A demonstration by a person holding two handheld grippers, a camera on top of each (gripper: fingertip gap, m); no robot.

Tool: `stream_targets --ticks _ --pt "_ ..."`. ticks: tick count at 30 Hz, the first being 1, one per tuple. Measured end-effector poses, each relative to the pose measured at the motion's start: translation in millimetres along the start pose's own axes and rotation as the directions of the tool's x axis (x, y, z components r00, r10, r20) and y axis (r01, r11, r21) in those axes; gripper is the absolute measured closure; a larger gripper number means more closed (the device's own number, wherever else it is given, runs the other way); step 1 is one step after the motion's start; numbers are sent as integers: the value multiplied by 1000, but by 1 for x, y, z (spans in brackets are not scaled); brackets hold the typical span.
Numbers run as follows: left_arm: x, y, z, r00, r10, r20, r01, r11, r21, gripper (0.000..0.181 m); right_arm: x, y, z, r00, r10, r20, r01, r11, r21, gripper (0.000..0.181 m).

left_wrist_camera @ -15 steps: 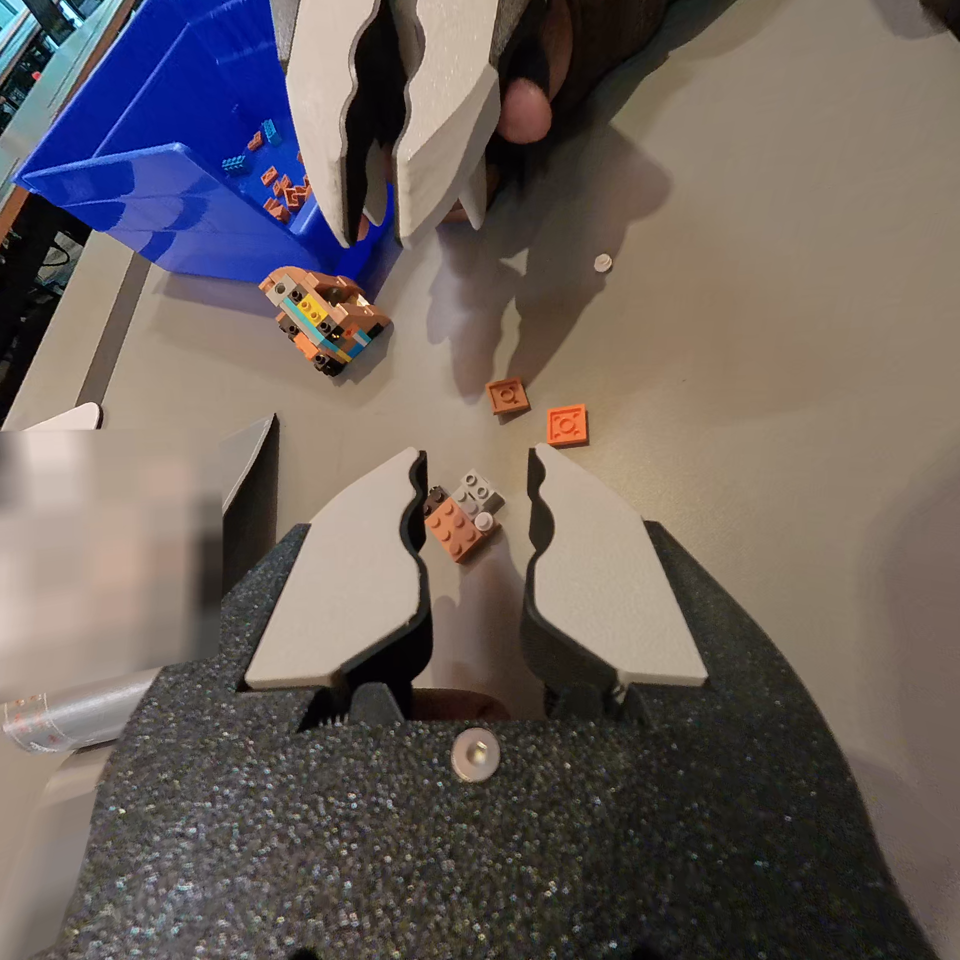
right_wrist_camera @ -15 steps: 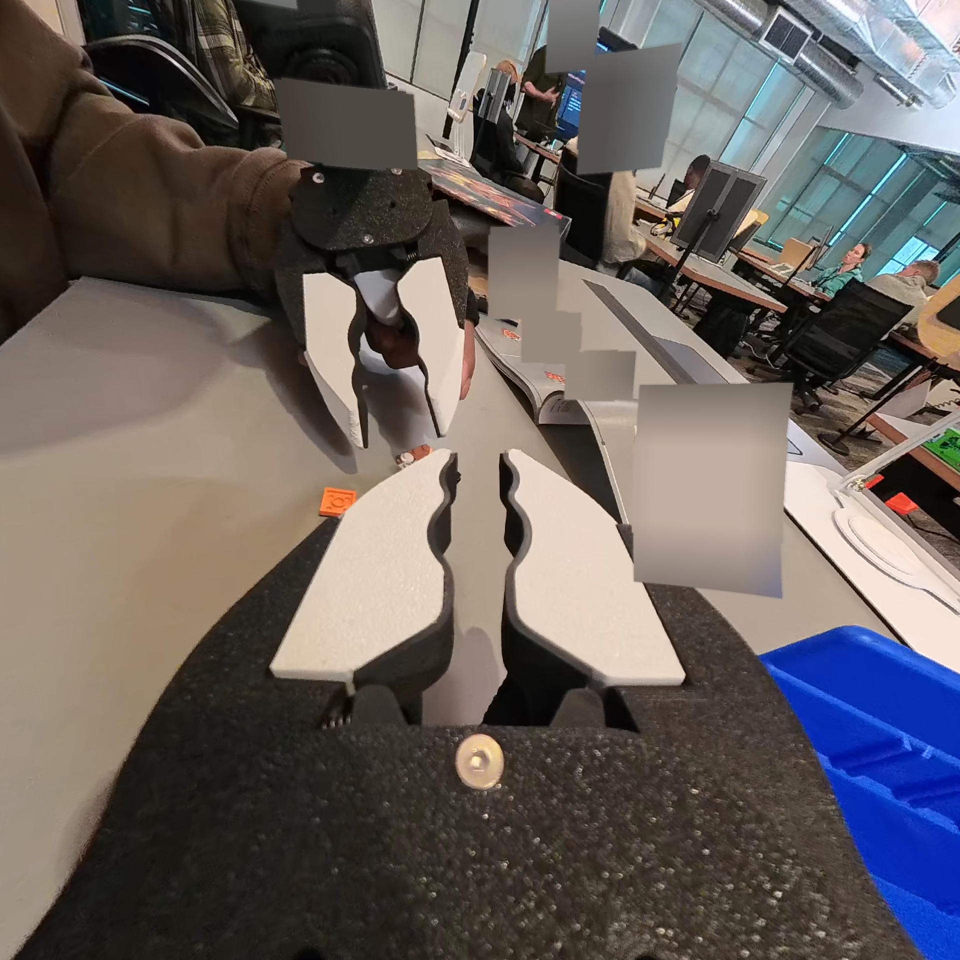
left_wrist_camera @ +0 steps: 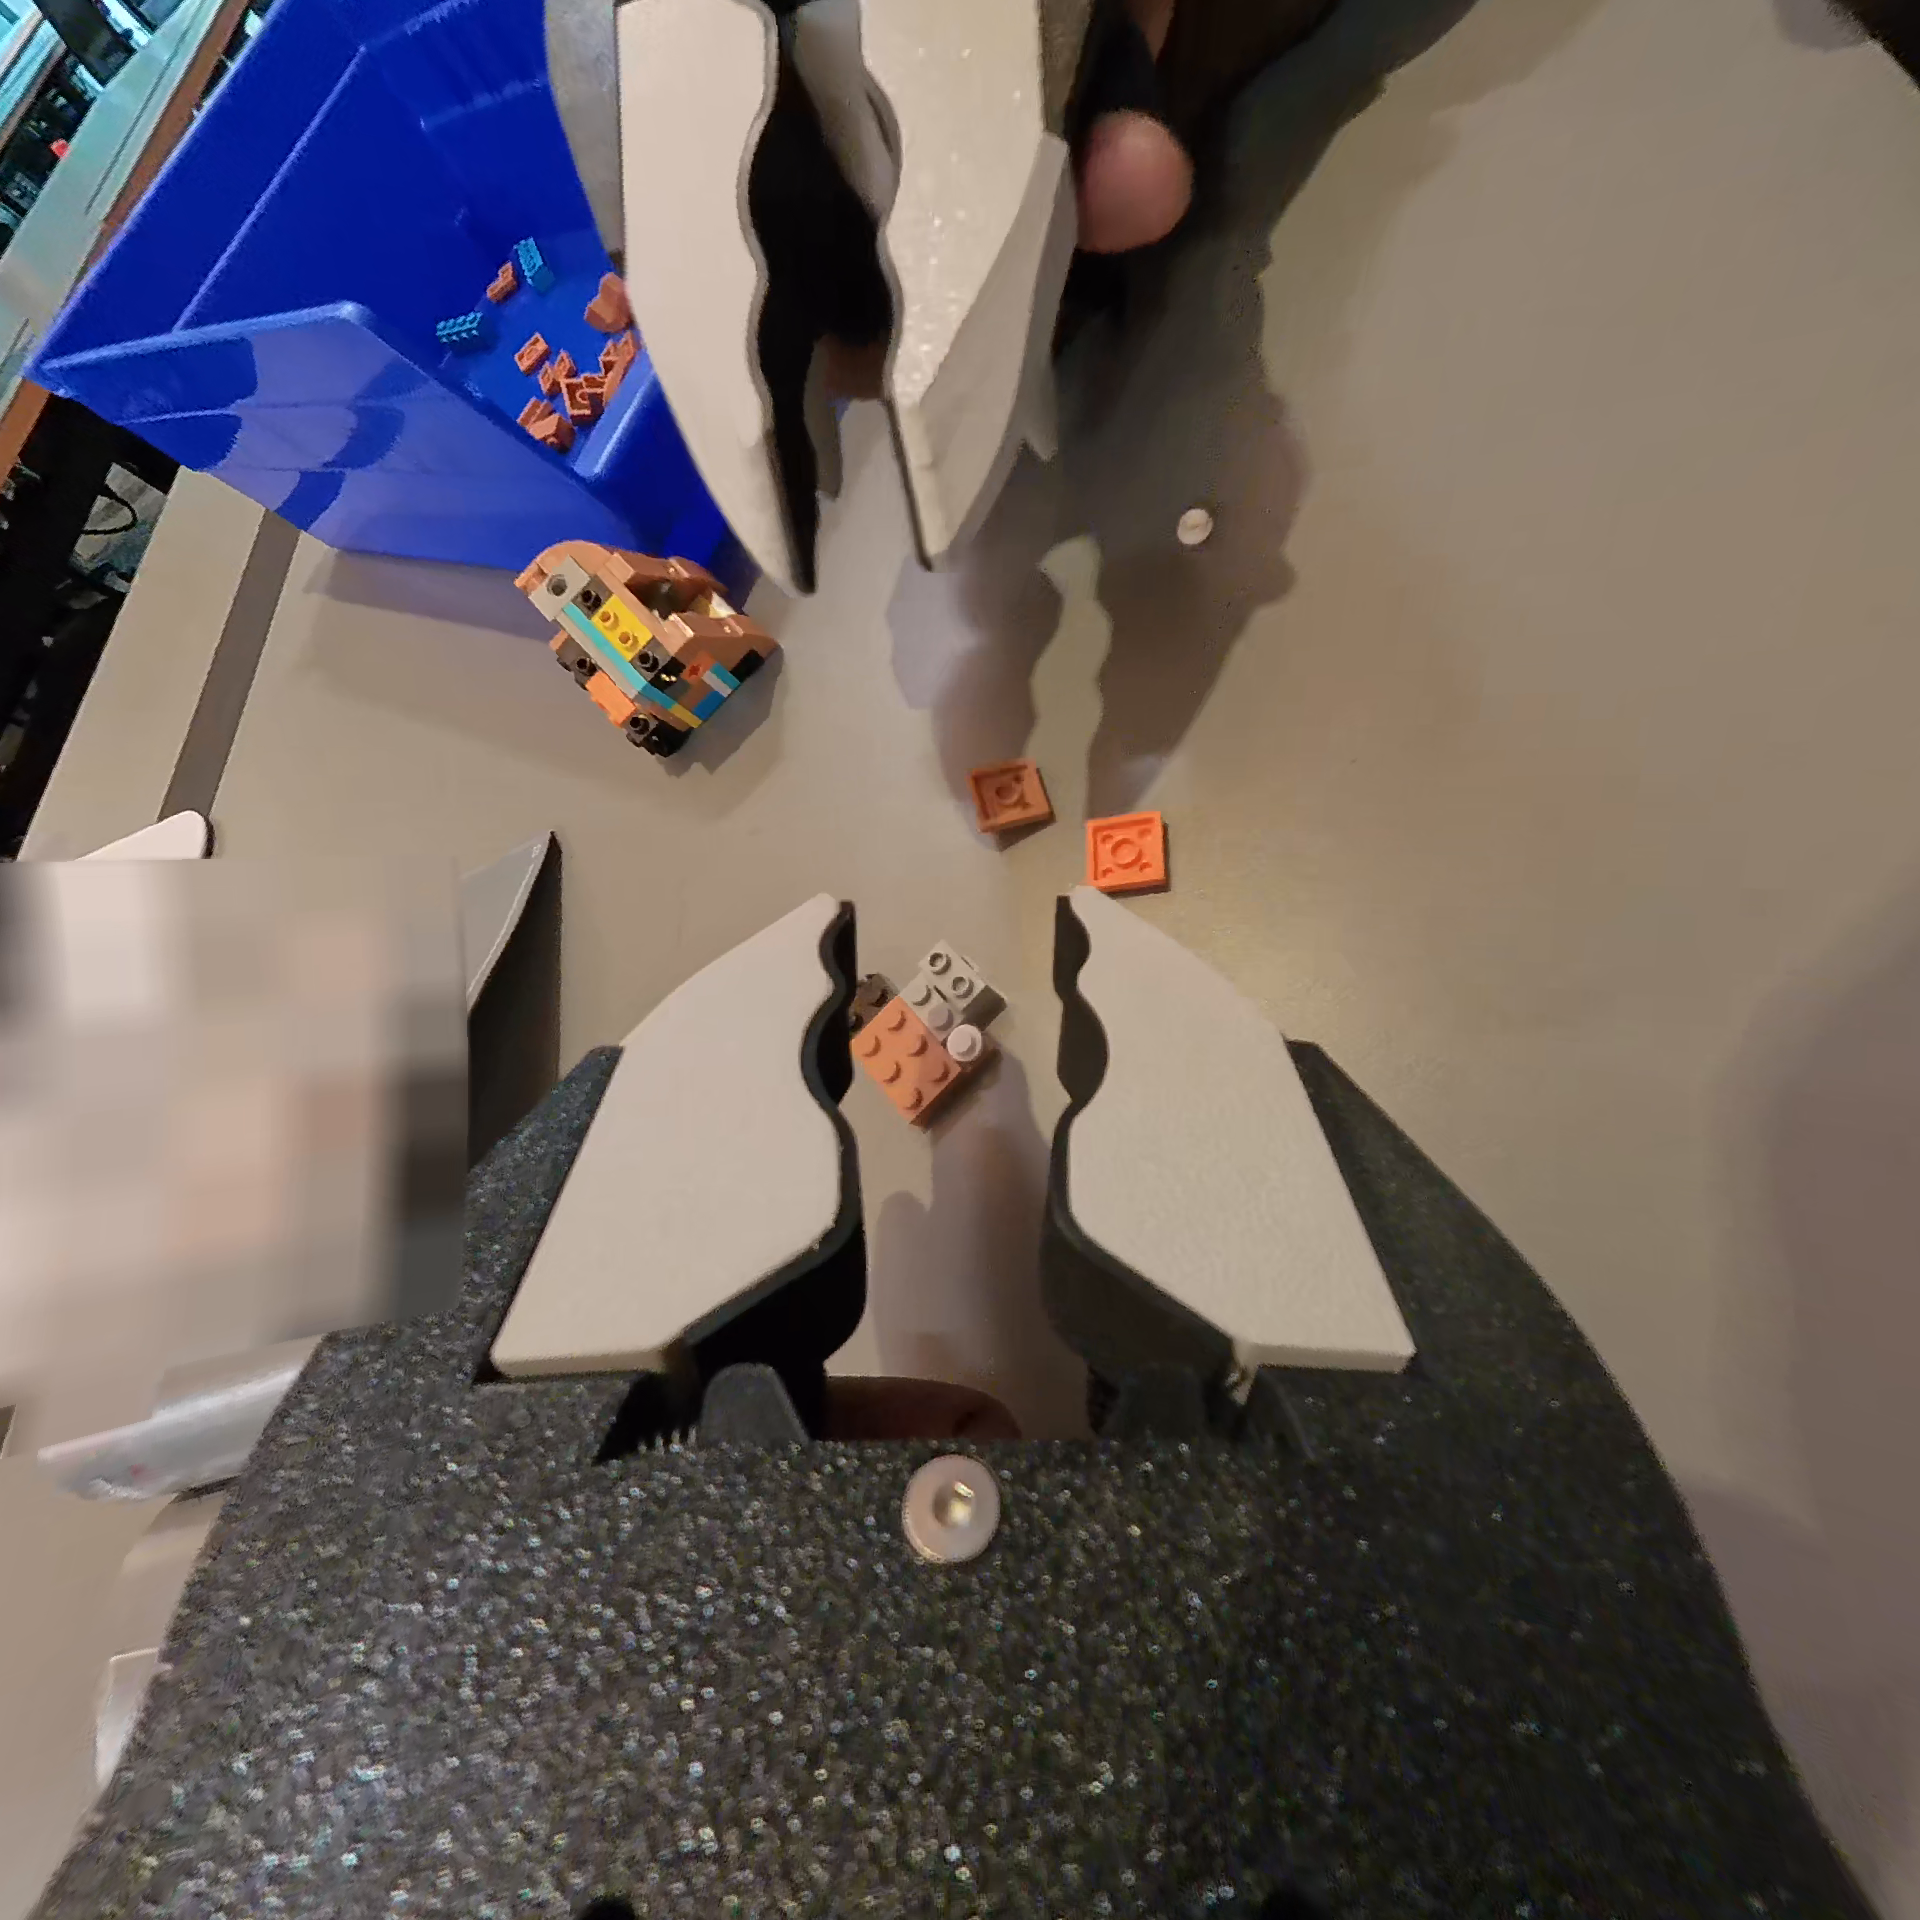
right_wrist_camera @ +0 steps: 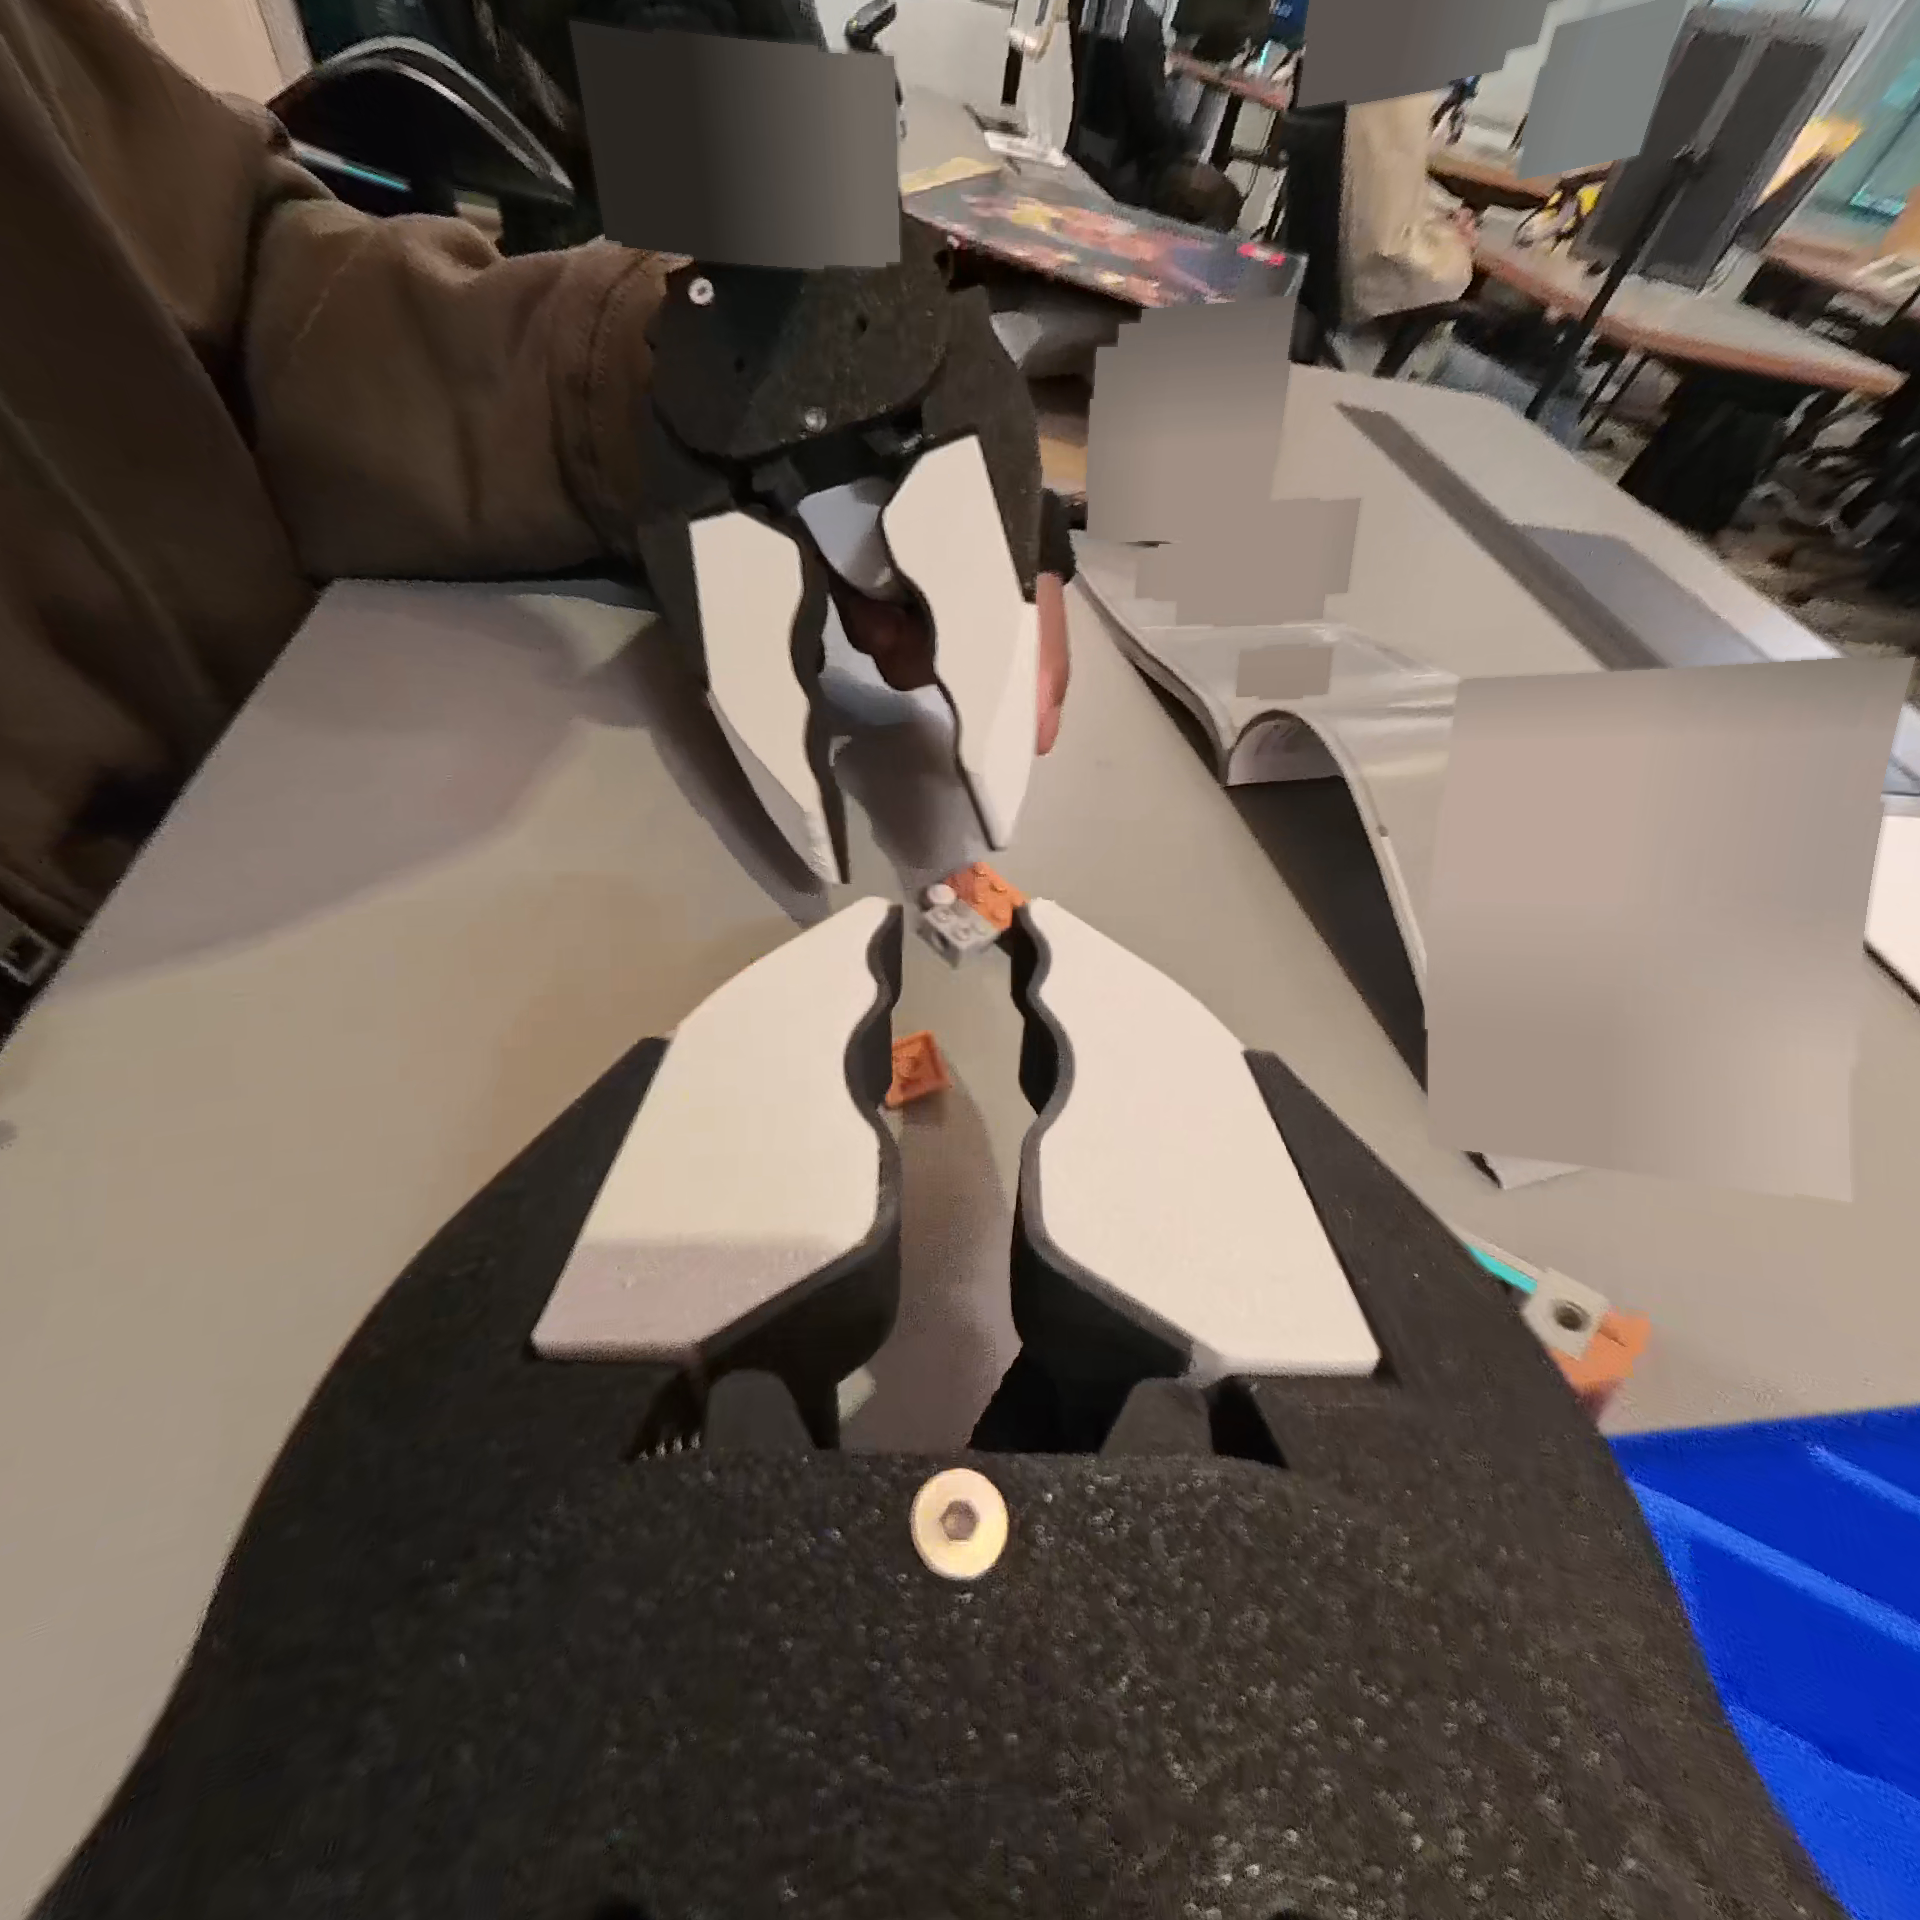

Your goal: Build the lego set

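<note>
The left gripper (left_wrist_camera: 954, 914) hangs over the grey table (left_wrist_camera: 1558, 727) with its jaws spread wide and nothing between the fingers. Just ahead of its tips, in the gap and nearer the left finger, lies a small lego piece (left_wrist_camera: 923, 1029) made of an orange studded plate, a grey plate and a dark bit, resting flat on the table and touching neither finger as far as can be seen. Beyond the right fingertip lie two square orange tiles, one darker (left_wrist_camera: 1008, 796) and one brighter (left_wrist_camera: 1126, 852), close to each other but apart. Farther out and left of the jaws sits a partly built brown lego model (left_wrist_camera: 644, 649) with yellow, teal and black bricks, just in front of a blue bin (left_wrist_camera: 312, 416) that holds loose brown and teal bricks. A small white round piece (left_wrist_camera: 1195, 526) lies well beyond, to the right. The right gripper (right_wrist_camera: 956, 914) comes from the opposite side, its jaws released with a moderate gap and empty; in its own view the small lego piece sits just past its tips, and one orange tile shows on the table between its fingers. The two grippers' tips point towards each other, near but not touching. An open booklet (right_wrist_camera: 1299, 727) lies off to the right of the right gripper's jaws.
</note>
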State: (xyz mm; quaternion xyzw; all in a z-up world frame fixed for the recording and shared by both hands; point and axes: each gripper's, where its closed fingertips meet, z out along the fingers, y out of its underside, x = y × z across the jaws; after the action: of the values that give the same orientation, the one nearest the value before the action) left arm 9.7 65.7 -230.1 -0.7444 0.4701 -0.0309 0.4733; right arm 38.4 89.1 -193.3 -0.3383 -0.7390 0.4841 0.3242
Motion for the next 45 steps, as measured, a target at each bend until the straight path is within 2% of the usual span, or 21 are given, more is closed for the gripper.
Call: stream_targets --ticks 3,7,11,23,31,32,39,42,45 --pt "-5 1 -3 1000 -3 24 3 1000 -9 145 -15 1 5 998 7 58 -3 998 -61 162" --pt "-9 2 -5 999 -7 42 8 1000 -20 145 -30 19 14 994 -36 99 52 984 -172 162" --pt "-7 2 -5 999 0 38 1 1000 -31 145 -37 22 20 991 -4 132 32 976 -214 165" --pt "5 -2 -6 999 30 -18 -31 999 -35 145 -39 54 39 996 -22 87 60 888 -456 163" --pt "13 1 -4 997 50 -61 -53 998 -44 145 -34 55 39 998 18 67 15 887 -461 167" --pt "15 0 -4 996 50 -68 -53 998 -42 145 -33 54 39 998 11 65 20 890 -455 177" --pt "21 1 0 994 49 -97 -54 998 -46 145 -23 38 36 1000 -15 24 22 936 -351 178" --pt "16 -6 0 997 52 -65 -52 999 -5 145 -27 30 36 990 125 61 -102 951 -291 178" --pt "9 -19 -4 995 99 4 -99 993 70 146 -26 13 33 939 320 124 -293 936 -194 178"
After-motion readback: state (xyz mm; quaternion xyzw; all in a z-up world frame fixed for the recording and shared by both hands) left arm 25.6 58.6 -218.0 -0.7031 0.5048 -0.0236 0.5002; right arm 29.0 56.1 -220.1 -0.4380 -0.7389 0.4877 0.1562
